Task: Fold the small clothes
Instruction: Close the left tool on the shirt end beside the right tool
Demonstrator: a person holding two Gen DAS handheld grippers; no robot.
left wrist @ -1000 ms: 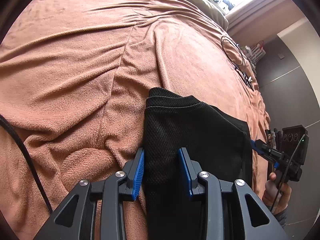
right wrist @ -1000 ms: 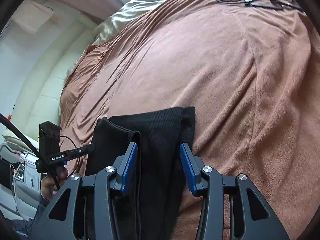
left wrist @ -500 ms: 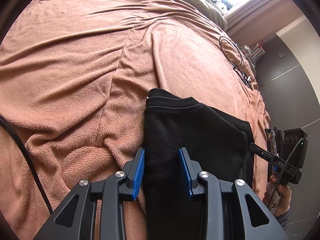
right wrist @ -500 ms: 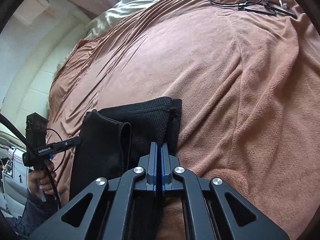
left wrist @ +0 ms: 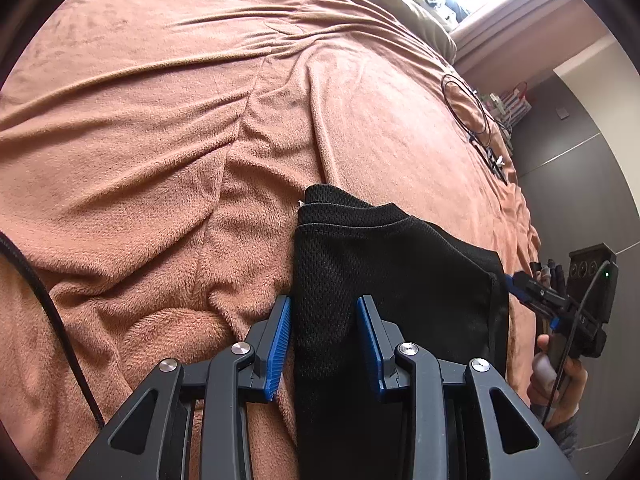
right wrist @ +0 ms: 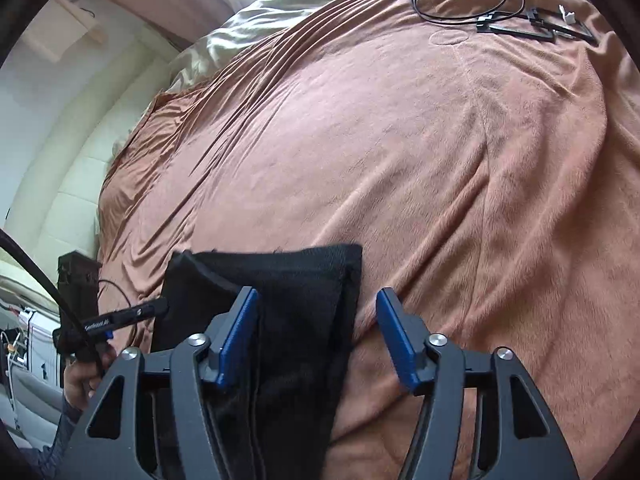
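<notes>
As seen along the left gripper [left wrist: 323, 306], from left to right: black cord [left wrist: 44, 312] crossing a rumpled terracotta blanket [left wrist: 160, 140]; blue pads partly spread, folded black mesh garment [left wrist: 392, 264] lying on the blanket and running between them, neither pad visibly pressing on it; thin coiled cable [left wrist: 468, 112] farther back on the blanket; at far right, right gripper [left wrist: 520, 284] held in the right hand [left wrist: 560, 376], tip at the garment's right edge. As seen along the right gripper, from left to right: left gripper at the garment's far corner, held in the left hand [right wrist: 80, 380]; garment at lower centre, folded into a narrow stack with a raised fold on its left side; jaws just now opening, standing wide apart, left pad over the cloth, right pad over bare blanket, garment's right edge between the two; coiled cable and flat black frames [right wrist: 536, 28] well beyond, toward the blanket's upper right; pale olive bedding [right wrist: 248, 24] behind.
</notes>
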